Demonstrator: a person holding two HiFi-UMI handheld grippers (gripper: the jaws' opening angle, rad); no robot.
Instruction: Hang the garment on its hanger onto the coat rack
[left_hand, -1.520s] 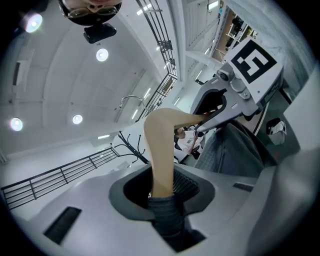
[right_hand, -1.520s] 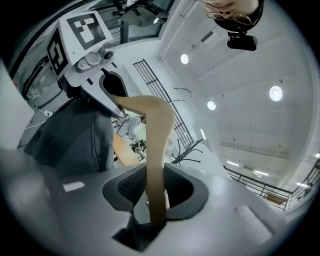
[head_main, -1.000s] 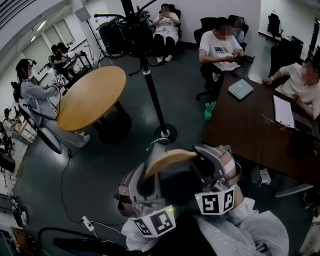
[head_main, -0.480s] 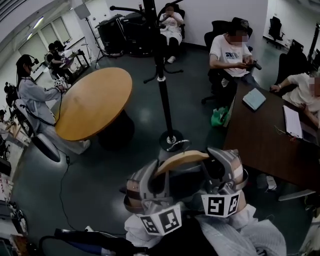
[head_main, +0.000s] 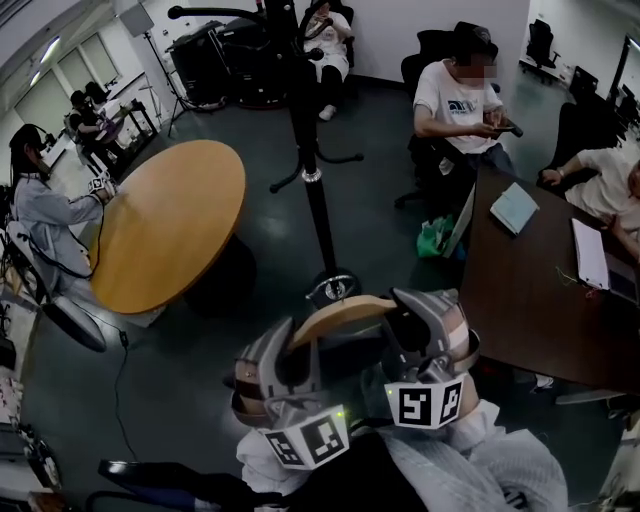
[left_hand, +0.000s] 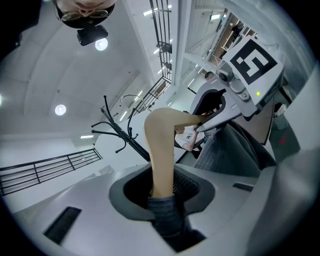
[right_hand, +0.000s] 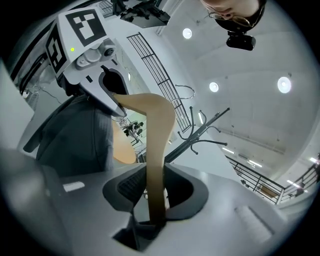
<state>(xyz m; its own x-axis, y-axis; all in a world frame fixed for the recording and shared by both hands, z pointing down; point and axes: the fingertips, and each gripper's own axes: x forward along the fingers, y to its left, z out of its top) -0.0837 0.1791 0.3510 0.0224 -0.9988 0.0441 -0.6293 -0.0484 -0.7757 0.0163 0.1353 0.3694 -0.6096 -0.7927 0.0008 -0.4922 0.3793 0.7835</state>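
Closer to the coat rack (head_main: 313, 190) than a second ago: left gripper (head_main: 290, 350) pinches one end of the stiff wooden hanger (head_main: 340, 314), right gripper (head_main: 420, 320) the other; the soft, light garment (left_hand: 166, 220) droops between, so hold the wood.

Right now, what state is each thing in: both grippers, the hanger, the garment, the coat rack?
Left gripper: shut on one end of the hanger.
Right gripper: shut on the hanger's other end.
Hanger: held between both grippers, not yet hung.
Garment: draped on the hanger.
Coat rack: upright, visible hooks bare.
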